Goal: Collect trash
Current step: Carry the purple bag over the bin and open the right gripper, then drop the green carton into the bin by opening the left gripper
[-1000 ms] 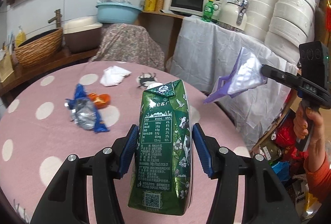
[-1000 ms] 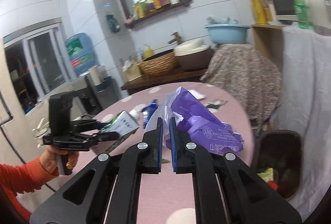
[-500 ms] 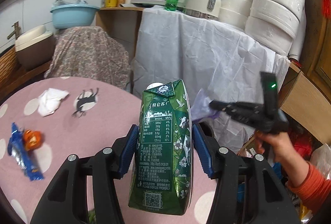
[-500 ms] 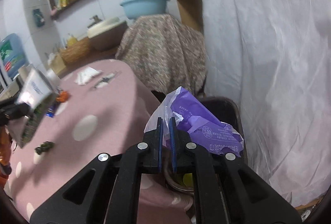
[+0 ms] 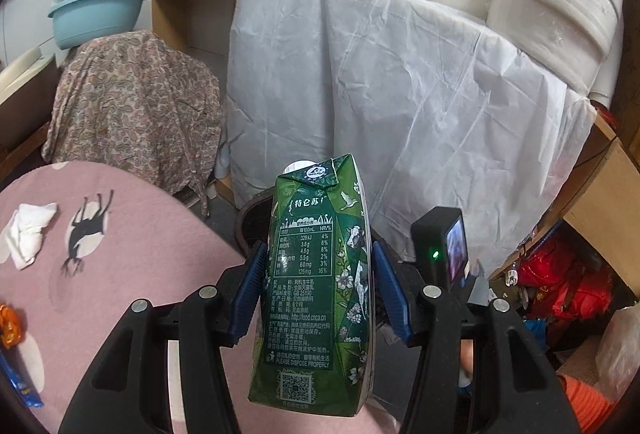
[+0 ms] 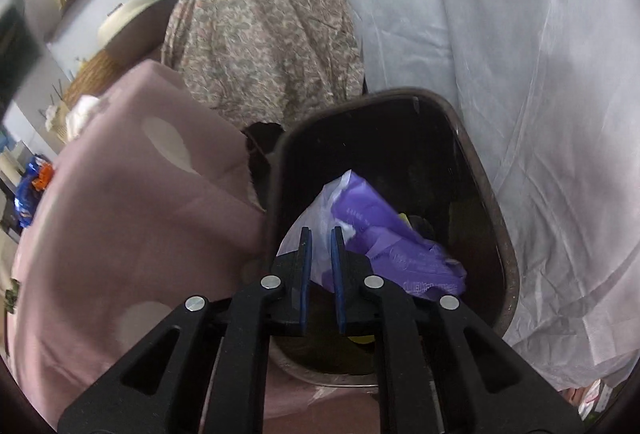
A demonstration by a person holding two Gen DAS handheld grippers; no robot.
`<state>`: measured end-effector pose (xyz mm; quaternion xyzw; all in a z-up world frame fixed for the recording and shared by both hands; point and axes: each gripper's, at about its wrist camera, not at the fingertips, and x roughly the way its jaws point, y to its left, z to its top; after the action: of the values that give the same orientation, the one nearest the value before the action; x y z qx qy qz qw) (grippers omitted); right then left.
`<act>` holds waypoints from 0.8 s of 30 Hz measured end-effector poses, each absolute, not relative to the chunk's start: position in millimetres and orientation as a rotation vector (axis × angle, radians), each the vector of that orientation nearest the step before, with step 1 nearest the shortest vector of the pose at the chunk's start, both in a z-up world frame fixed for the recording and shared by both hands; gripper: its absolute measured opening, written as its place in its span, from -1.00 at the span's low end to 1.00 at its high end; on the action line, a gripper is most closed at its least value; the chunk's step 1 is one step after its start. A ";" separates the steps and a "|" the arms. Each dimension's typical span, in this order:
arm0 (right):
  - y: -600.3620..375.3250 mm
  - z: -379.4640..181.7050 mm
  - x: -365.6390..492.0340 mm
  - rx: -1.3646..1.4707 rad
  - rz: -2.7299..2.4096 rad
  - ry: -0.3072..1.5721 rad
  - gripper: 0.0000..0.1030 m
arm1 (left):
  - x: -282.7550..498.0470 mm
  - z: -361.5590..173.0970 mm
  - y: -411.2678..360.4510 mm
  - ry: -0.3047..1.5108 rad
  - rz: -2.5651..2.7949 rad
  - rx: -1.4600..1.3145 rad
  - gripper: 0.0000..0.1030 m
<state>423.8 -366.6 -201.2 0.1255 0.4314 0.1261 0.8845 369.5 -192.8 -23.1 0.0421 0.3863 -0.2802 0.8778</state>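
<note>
My left gripper (image 5: 318, 298) is shut on a green milk carton (image 5: 316, 282), held upright over the table's edge, with the dark trash bin (image 5: 250, 218) just behind it. My right gripper (image 6: 320, 246) hangs over the open black bin (image 6: 496, 234); its jaws stand slightly apart. The purple and white plastic wrapper (image 6: 384, 238) lies just past the fingertips, inside the bin; whether the pads still touch it is unclear. The right gripper's body also shows in the left wrist view (image 5: 444, 254).
The pink polka-dot table (image 5: 140, 266) carries a crumpled white tissue (image 5: 28, 234), an orange scrap (image 5: 10, 326) and a blue wrapper (image 5: 20, 386). A white sheet (image 6: 520, 73) drapes the counter beside the bin. A floral-covered object (image 6: 264, 33) stands behind it.
Both grippers swung right from the table toward the bin. The right gripper's jaws parted a little over the bin and the purple wrapper now sits lower, inside it. The carton stays gripped.
</note>
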 end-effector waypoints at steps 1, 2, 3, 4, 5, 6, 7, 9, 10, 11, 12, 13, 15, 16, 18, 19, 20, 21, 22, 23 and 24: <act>-365.1 -204.1 423.7 0.250 0.255 0.902 -0.67 | 372.0 -25.8 -199.1 0.813 -0.588 0.092 0.04; -364.1 -206.9 422.1 0.240 0.247 0.904 -0.43 | 374.4 -28.1 -203.8 0.820 -0.591 0.096 0.04; -363.9 -207.4 420.8 0.232 0.240 0.899 -0.05 | 376.8 -31.0 -209.1 0.828 -0.593 0.100 0.04; -364.2 -206.8 417.4 0.219 0.223 0.886 0.14 | 379.6 -33.0 -213.1 0.834 -0.594 0.101 0.04; -365.4 -205.5 412.0 0.206 0.197 0.863 0.41 | 382.8 -36.9 -219.0 0.846 -0.595 0.102 0.04; -368.2 -203.7 407.5 0.204 0.184 0.849 0.51 | 386.2 -40.0 -223.1 0.856 -0.594 0.100 0.04; -370.5 -202.7 403.0 0.205 0.170 0.841 0.54 | 390.3 -43.4 -227.6 0.870 -0.593 0.092 0.04; -373.0 -200.5 395.2 0.199 0.171 0.831 0.62 | 398.0 -49.1 -235.4 0.894 -0.595 0.076 0.04; -373.7 -199.2 390.7 0.186 0.165 0.826 0.65 | 402.0 -51.7 -239.3 0.907 -0.593 0.068 0.04; -374.2 -197.5 385.8 0.171 0.150 0.820 0.74 | 405.2 -53.7 -243.2 0.917 -0.593 0.061 0.04; -375.7 -195.0 380.0 0.166 0.134 0.806 0.83 | 409.2 -55.8 -247.5 0.929 -0.595 0.052 0.04; -378.4 -192.6 374.0 0.173 0.132 0.791 0.86 | 412.3 -57.1 -250.9 0.938 -0.595 0.046 0.04; -383.9 -188.9 364.7 0.186 0.119 0.783 0.89 | 420.0 -61.7 -260.6 0.956 -0.589 0.037 0.04; -386.6 -187.7 361.0 0.188 0.106 0.784 0.89 | 422.9 -64.3 -265.3 0.966 -0.584 0.035 0.04; -392.5 -185.4 354.6 0.199 0.089 0.781 0.89 | 427.8 -69.9 -274.4 0.986 -0.576 0.042 0.03; -396.2 -185.4 351.1 0.213 0.076 0.783 0.89 | 429.7 -72.5 -278.2 0.992 -0.569 0.048 0.04; -401.7 -186.4 347.2 0.233 0.063 0.786 0.89 | 431.8 -76.8 -283.8 1.004 -0.558 0.057 0.04; -405.5 -187.7 345.4 0.241 0.055 0.789 0.89 | 433.4 -80.8 -288.8 1.016 -0.551 0.060 0.03; -407.6 -188.0 344.5 0.242 0.050 0.795 0.89 | 435.4 -86.2 -294.1 1.029 -0.544 0.064 0.03; -410.3 -190.7 343.0 0.243 0.058 0.809 0.89 | 437.0 -89.6 -297.6 1.036 -0.539 0.071 0.03; -412.5 -193.6 341.9 0.250 0.073 0.826 0.89 | 438.3 -94.5 -302.3 1.043 -0.531 0.086 0.04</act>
<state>341.9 -412.5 -193.6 0.1210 0.4001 0.0354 0.9078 438.3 -302.3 -94.5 0.0406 0.4921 -0.2504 0.8328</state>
